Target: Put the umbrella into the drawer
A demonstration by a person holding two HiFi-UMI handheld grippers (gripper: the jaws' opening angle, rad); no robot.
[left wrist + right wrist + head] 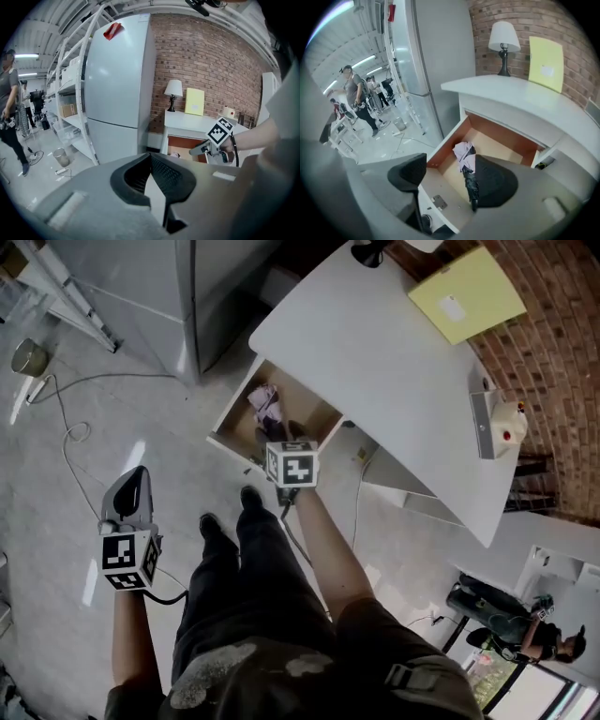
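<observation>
A folded umbrella (pixel 267 409), black with a pale lilac cover bunched at its far end, lies inside the open wooden drawer (pixel 228 423) of the white desk. In the right gripper view the umbrella (pixel 469 176) rests on the drawer (pixel 446 144) floor, well below the jaws. My right gripper (pixel 452 174) is open wide and holds nothing; in the head view the right gripper (pixel 284 435) hangs over the drawer's front edge. My left gripper (pixel 131 486) is off to the left above the floor. Its pads meet at the tips, and the left gripper (pixel 151 157) is empty.
The white desk top (pixel 375 362) carries a lamp (pixel 504 40), a yellow folder (pixel 466 293) and a small white device (pixel 506 423). A tall grey fridge (pixel 119 79) stands left of the drawer. Cables (pixel 70 432) trail on the floor. People (pixel 356 101) stand farther off.
</observation>
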